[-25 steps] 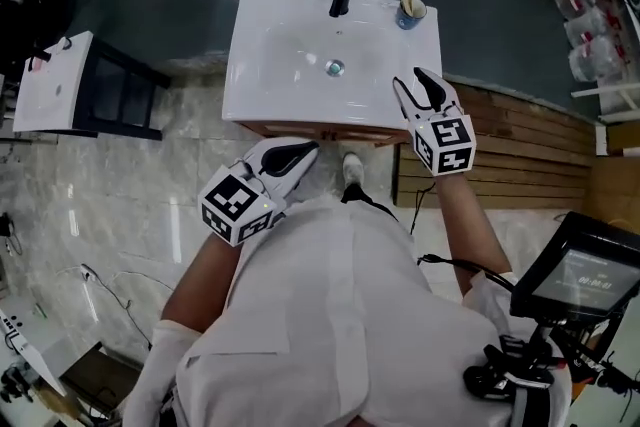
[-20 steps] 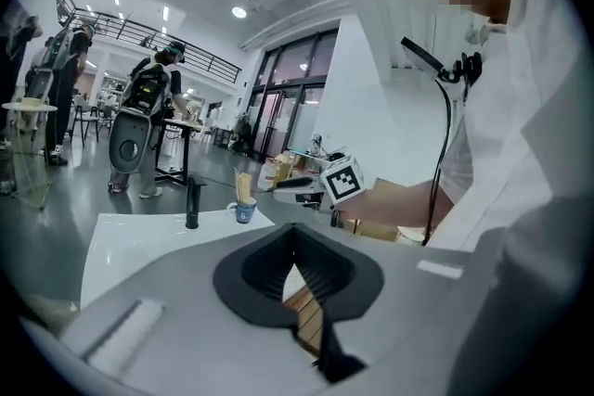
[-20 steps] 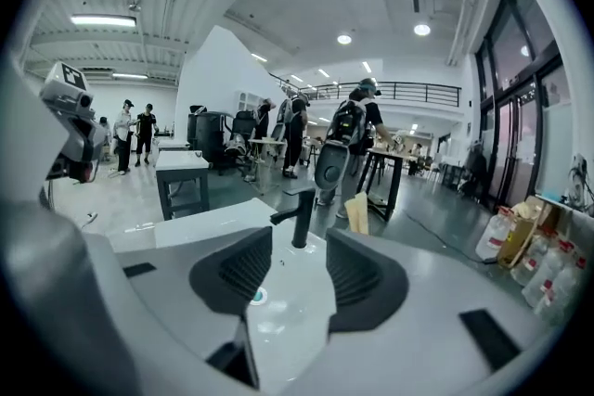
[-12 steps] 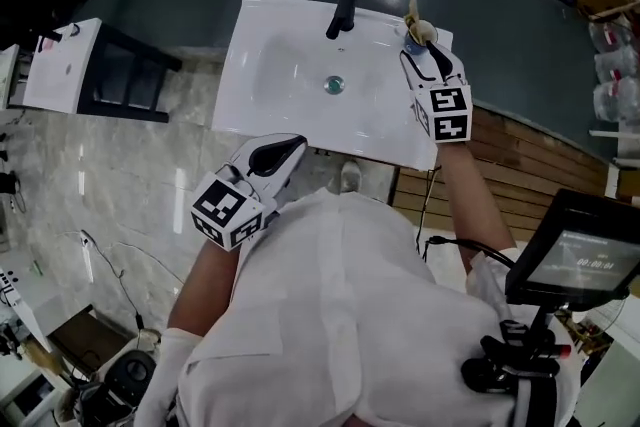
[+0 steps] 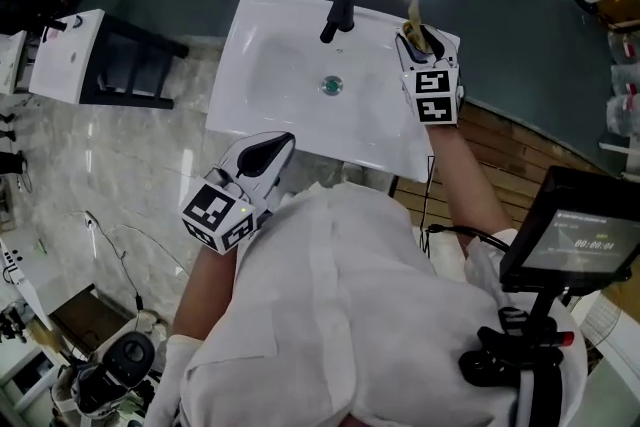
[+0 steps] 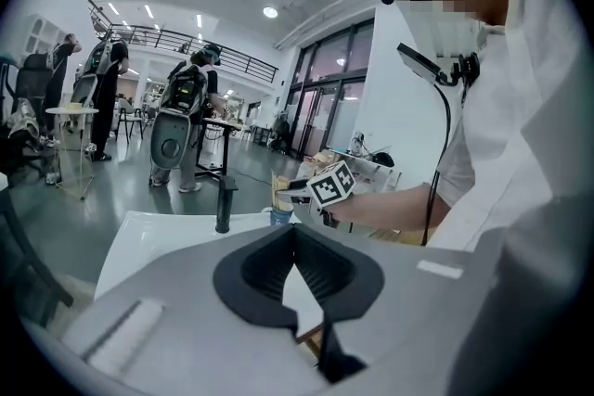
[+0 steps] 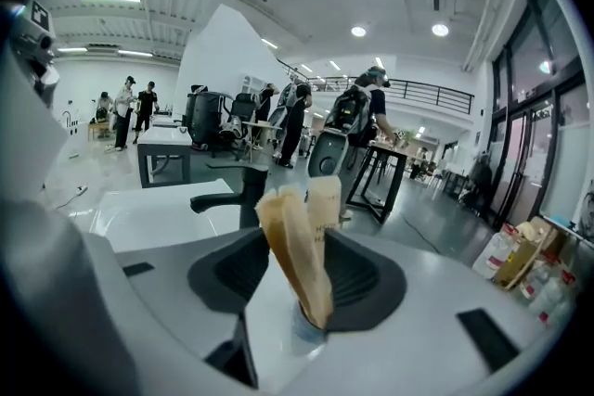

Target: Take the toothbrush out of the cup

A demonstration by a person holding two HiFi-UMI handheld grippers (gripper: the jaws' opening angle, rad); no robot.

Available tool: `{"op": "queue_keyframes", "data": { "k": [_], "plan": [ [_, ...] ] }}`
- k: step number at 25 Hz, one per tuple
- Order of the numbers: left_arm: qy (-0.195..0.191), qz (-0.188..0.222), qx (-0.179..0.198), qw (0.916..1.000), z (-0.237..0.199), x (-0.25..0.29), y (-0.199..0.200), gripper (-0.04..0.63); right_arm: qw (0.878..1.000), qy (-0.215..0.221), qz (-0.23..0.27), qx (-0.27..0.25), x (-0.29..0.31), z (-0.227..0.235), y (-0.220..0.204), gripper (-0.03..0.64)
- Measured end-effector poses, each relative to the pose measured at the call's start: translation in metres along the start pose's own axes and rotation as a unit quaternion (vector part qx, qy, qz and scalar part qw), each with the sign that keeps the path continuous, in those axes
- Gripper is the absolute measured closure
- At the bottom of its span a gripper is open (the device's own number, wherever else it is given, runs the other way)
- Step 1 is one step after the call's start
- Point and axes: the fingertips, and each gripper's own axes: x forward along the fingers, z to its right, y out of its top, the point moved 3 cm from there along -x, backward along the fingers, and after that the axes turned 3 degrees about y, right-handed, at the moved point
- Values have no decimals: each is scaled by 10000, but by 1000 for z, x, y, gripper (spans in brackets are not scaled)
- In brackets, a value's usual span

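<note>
A blue cup [image 7: 305, 326] stands at the back right corner of the white sink [image 5: 270, 65], right of the black faucet [image 5: 338, 10]. Two tan paper-wrapped toothbrushes lean out of it; the nearer toothbrush [image 7: 295, 250] rises between my right gripper's jaws. My right gripper [image 5: 418, 36] is open; its jaws have just been opening, with the pads on either side of the toothbrush and clear of it. It hides most of the cup in the head view, where only the toothbrush tip [image 5: 411, 9] shows. My left gripper [image 5: 268, 153] hangs shut and empty before the sink's front edge.
A dark stand with a white top [image 5: 70, 55] sits left of the sink. Wooden boards [image 5: 515, 145] lie to the right, and a screen on a mount [image 5: 570, 240] is at the lower right. People stand far off in the hall [image 7: 353, 121].
My right gripper has gone forward from the sink's front edge to the cup at the back right corner. The left gripper drifted a little to the left and stayed shut.
</note>
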Motion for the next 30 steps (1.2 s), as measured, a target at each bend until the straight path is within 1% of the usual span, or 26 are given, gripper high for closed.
{"op": "queue_keyframes", "data": {
  "k": [1, 2, 3, 4, 5, 7, 11, 15, 18, 25, 30],
  "plan": [
    [34, -5, -10, 10000, -1, 5, 1, 589, 10000, -10, -5, -4, 3, 4, -2, 434],
    [62, -9, -18, 10000, 0, 7, 1, 589, 10000, -24, -3, -31, 3, 6, -3, 454],
    [83, -10, -23, 10000, 0, 6, 1, 589, 9999, -49, 3, -91, 1, 5, -2, 507],
    [96, -8, -25, 10000, 1, 3, 0, 589, 9998, -81, 12, -168, -3, 4, -1, 533],
    [100, -8, -26, 9999, 2, 0, 0, 589, 9997, -106, 22, -225, -6, 3, 1, 540],
    [94, -20, -36, 9999, 2, 1, -1, 589, 9996, -125, 32, -253, -8, 4, 1, 545],
    [50, -49, -60, 10000, 2, 19, 0, 589, 9996, -133, 15, -250, -5, 18, -6, 555],
    [-42, -41, -10, 10000, 6, 24, 0, 589, 9996, -176, 167, -156, -14, 22, -3, 558],
    [-120, -29, 14, 9999, 7, 14, -2, 589, 9993, -226, 296, -67, -26, 16, 6, 558],
    [-313, 100, 109, 9994, 7, -31, -10, 589, 9974, -396, 590, -76, -64, -16, 39, 560],
    [-381, 149, 109, 9991, 5, -29, -9, 589, 9962, -474, 736, -25, -74, -4, 49, 560]
  ]
}}
